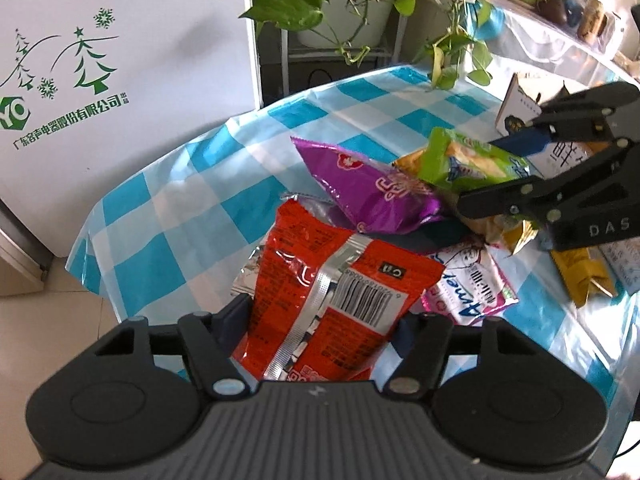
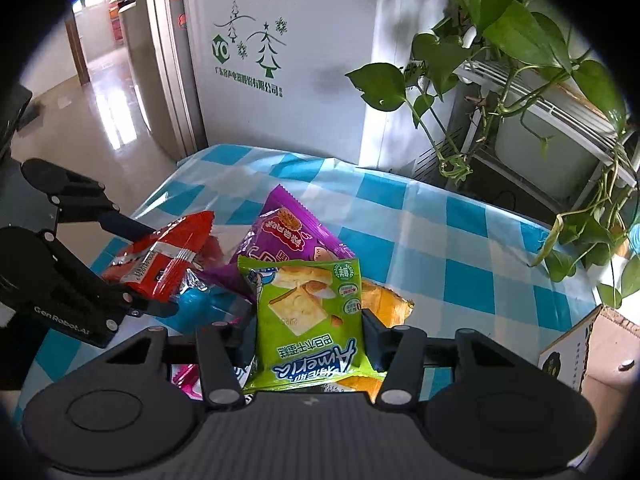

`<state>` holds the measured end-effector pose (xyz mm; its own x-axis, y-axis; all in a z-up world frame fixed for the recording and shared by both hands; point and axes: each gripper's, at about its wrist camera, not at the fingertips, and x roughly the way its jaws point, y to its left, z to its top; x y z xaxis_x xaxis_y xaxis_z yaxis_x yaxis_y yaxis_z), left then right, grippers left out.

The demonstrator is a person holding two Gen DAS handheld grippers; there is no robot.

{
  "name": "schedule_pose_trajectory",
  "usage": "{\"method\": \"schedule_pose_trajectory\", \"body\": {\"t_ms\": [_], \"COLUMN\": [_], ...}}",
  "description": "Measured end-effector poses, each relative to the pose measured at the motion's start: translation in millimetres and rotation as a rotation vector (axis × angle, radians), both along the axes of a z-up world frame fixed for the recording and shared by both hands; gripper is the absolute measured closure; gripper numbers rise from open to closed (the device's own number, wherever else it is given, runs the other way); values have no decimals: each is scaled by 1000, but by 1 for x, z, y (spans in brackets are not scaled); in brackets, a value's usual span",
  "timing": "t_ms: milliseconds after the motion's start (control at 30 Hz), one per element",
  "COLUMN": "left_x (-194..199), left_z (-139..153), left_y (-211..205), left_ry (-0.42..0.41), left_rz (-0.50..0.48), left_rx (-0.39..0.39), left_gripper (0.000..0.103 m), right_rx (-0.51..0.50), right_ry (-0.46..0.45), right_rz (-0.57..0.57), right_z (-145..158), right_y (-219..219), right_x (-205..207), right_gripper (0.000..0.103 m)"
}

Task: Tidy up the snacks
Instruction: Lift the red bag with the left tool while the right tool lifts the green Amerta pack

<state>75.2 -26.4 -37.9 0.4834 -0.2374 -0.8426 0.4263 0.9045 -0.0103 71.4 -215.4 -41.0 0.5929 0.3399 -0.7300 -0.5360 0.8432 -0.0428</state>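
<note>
My left gripper (image 1: 320,316) is shut on a red snack packet (image 1: 320,288), held above the pile; it also shows in the right wrist view (image 2: 160,260). My right gripper (image 2: 308,332) is shut on a green cracker packet (image 2: 308,312), seen in the left wrist view (image 1: 472,160) with the right gripper (image 1: 492,172) around it. A purple packet (image 1: 372,188) lies between them, also in the right wrist view (image 2: 288,232). A pink-white packet (image 1: 472,284) and yellow packets (image 1: 580,276) lie beneath.
The table wears a blue-and-white checked cloth (image 1: 192,200). A cardboard box (image 2: 592,352) stands at the right edge. A white fridge (image 1: 120,80) stands behind the table, and trailing plants on a rack (image 2: 520,60) hang over the far side.
</note>
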Motion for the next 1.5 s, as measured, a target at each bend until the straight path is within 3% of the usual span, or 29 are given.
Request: {"method": "schedule_pose_trajectory", "body": {"t_ms": [567,967,1133,1500], "left_x": [-11,-30,-38,-34], "left_z": [9,4,3,-6], "left_y": [8,-2,-10,-14], "left_ry": [-11,-21,-19,-27], "left_rz": [150,178,135,164], "left_rx": [-138,-147,-150,-100], "left_gripper": [39,39,27,19], "right_rx": [83,137,156,240], "right_ry": [54,85,94,114], "right_rz": [-191,-302,-327,-390], "right_z": [7,13,13,15], "right_y": [-17,-32,-35,-48], "right_x": [-8,-31,-39,-53], "right_gripper": [45,45,45,45]}}
